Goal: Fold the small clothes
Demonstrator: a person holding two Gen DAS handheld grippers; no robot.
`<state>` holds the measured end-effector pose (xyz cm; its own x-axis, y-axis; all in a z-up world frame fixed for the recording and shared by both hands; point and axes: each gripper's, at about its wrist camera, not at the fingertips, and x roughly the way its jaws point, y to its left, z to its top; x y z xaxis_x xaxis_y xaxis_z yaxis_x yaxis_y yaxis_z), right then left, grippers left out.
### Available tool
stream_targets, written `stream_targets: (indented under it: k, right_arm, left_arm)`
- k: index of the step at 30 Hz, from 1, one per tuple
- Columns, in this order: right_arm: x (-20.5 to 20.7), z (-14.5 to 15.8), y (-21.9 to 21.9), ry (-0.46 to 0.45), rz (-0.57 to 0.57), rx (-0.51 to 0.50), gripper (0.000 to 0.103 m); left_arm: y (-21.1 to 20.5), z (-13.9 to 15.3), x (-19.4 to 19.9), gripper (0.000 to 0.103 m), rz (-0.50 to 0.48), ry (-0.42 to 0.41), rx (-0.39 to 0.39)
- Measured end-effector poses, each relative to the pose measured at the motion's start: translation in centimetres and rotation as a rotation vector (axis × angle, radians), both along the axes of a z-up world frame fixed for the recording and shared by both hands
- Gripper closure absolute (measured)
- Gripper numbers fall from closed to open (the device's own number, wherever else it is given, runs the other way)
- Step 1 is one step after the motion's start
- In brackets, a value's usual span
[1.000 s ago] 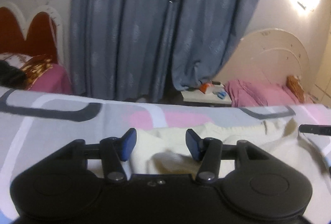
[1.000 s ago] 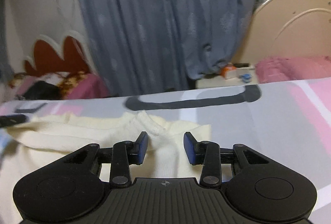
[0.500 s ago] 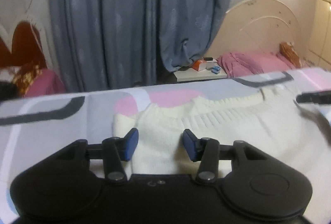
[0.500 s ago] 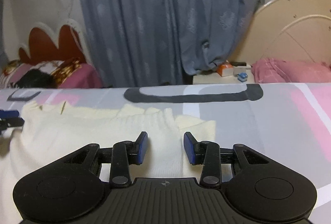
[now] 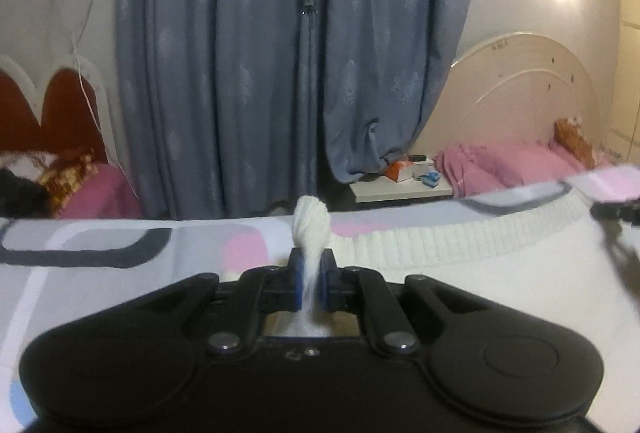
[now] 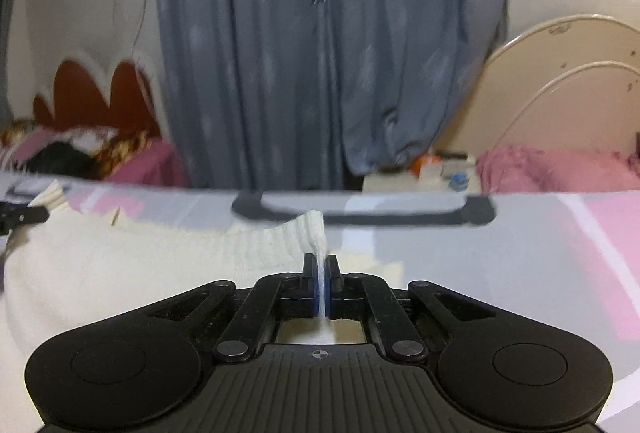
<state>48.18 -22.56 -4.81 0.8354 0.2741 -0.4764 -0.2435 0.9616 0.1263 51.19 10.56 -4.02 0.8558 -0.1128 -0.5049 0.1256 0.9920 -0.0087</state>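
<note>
A cream knit sweater (image 5: 460,273) lies flat on a bedsheet (image 5: 120,273) patterned in grey, pink and white. My left gripper (image 5: 312,265) is closing its jaws on the sweater's left corner; the blue pads press a bunched tuft of knit (image 5: 311,223) that sticks up between them. My right gripper (image 6: 321,265) is closing on the right corner of the sweater (image 6: 140,261), with a thin fold pinched between its pads. Each gripper shows at the edge of the other's view: the right gripper (image 5: 616,211) and the left gripper (image 6: 24,215).
Beyond the bed's far edge hang blue-grey curtains (image 5: 280,73). A low white nightstand (image 5: 400,189) with small items stands between a red headboard (image 5: 60,113) at the left and a cream headboard (image 5: 520,85) with pink bedding (image 5: 500,165) at the right.
Both grippers have gone from open over the sweater to shut on it, each pinching a fold. The left one slid left to the sweater's corner first.
</note>
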Motion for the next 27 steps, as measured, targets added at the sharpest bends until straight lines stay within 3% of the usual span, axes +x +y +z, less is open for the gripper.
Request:
stream_targets:
  k: [3,5,6,8,9,10,11,14,17,19,21,23,24,25,27]
  right_arm:
    - [1.0,-0.4,0.3,0.040,-0.013,-0.011,0.101]
    - [2.2,-1.6,0.6,0.126,-0.011,-0.014,0.101]
    - [2.9,-2.5,0.8,0.186,-0.006,-0.019,0.101]
    - [2.9,-2.2,0.7,0.194,-0.014,-0.009,0.099]
    - [2.8,-1.8,0.6,0.207,-0.018,0.002,0.095]
    - [2.3,-1.2,0.6,0.205,-0.022,0.006,0.079]
    - [1.3,-0.4,0.6,0.157,-0.016,0.019,0.072]
    - [-0.4,0.4,3.2,0.143,0.079,0.059,0.072]
    - [-1.8,-0.5,8.4,0.145,0.198,-0.040,0.072]
    - [-2.8,-0.7,9.9,0.108,0.214,-0.083,0.073]
    - [-2.9,-0.8,8.9,0.109,0.188,-0.076,0.072]
    - [-2.8,-1.3,5.6,0.121,0.057,-0.086,0.073]
    - [-2.7,-1.5,3.8,0.140,0.005,-0.061,0.073]
    - [-2.6,-1.6,2.2,0.160,-0.017,-0.010,0.073]
    - [-2.7,-1.0,1.4,0.179,-0.023,0.023,0.073]
  left_arm:
    - [-0.7,-1.2,1.7,0.096,0.015,0.086,0.052]
    - [-0.6,-2.8,2.6,0.094,0.002,0.165,0.050]
    - [-0.3,-2.9,2.2,0.090,0.001,0.143,0.056]
    - [-0.1,-2.1,1.4,0.056,0.044,0.125,0.050]
    - [0.0,-1.5,0.5,0.029,0.059,0.097,0.044]
    - [-0.1,-0.8,-0.7,0.027,0.059,0.041,0.035]
    - [-0.7,-0.3,-1.8,0.028,0.041,0.013,0.013]
    - [-4.2,-0.7,-2.6,0.032,-0.045,0.073,-0.009]
    - [-7.7,-1.7,-2.7,0.032,-0.154,0.145,-0.012]
    - [-7.9,-2.4,-3.1,0.028,-0.150,0.136,0.031]
    - [-5.8,-2.6,-3.7,0.028,-0.104,0.121,0.054]
    - [-2.9,-2.7,-4.4,0.027,-0.028,0.103,0.087]
    - [-1.4,-2.9,-4.8,0.026,-0.022,0.104,0.064]
    - [-0.6,-2.9,-4.9,0.018,-0.003,0.121,0.037]
    - [-0.6,-2.5,-5.3,0.023,0.010,0.129,0.030]
